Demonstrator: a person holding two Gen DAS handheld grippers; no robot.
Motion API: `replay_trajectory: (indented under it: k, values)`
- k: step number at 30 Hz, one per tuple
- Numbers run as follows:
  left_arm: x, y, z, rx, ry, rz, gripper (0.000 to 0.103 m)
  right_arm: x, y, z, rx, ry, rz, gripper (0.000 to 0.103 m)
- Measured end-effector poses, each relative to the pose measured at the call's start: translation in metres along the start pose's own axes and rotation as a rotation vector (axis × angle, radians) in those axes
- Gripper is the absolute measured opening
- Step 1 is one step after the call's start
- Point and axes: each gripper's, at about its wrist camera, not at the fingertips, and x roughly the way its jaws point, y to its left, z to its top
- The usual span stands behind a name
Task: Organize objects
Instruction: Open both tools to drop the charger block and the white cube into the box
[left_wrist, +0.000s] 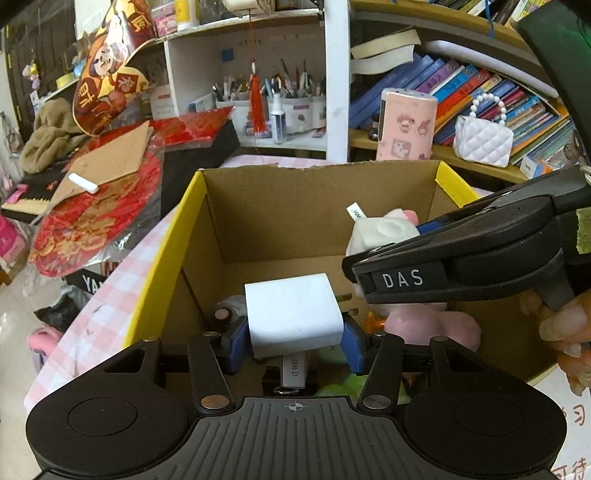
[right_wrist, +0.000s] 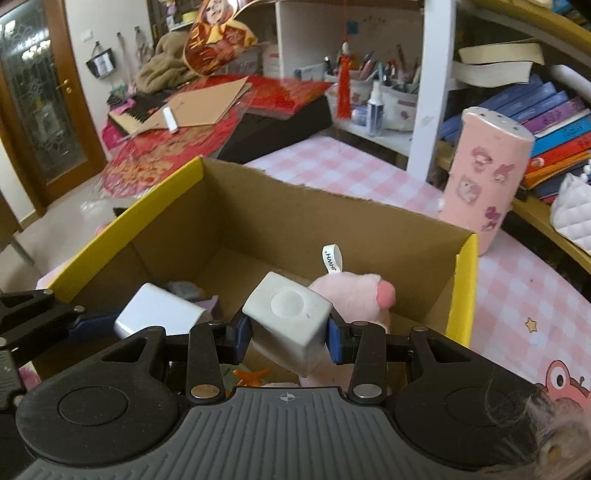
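Your left gripper (left_wrist: 293, 332) pinches a white charger (left_wrist: 291, 314), your right gripper (right_wrist: 290, 332) a white cube (right_wrist: 291, 314); both hang over the box (right_wrist: 332, 218), the charger at the cube's 9 o'clock, so they may collide when released.

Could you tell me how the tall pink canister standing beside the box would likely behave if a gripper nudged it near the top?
The pink canister stands upright, tall against a narrow base, so it would probably tip rather than slide. Its rounded body suggests it would then roll across the checked cloth. The smooth, sticker-covered surface may be slippery for the fingers.
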Motion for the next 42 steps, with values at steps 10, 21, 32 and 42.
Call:
replay_trajectory:
  k: [10, 21, 32, 42]
  values:
    - [-0.002, -0.007, 0.001, 0.035, -0.031, 0.010, 0.051, 0.002, -0.003, 0.000, 0.032, 0.014, -0.006, 0.039]
    - [-0.020, -0.001, 0.004, 0.031, -0.087, 0.010, 0.062, -0.017, -0.001, -0.003, 0.043, -0.089, -0.047, 0.072]
    - [-0.057, 0.008, -0.002, 0.028, -0.173, -0.006, 0.082, -0.068, 0.002, -0.013, 0.156, -0.238, -0.121, 0.073]
    - [-0.096, 0.015, -0.017, 0.038, -0.239, -0.041, 0.091, -0.132, 0.008, -0.049, 0.287, -0.357, -0.281, 0.077]
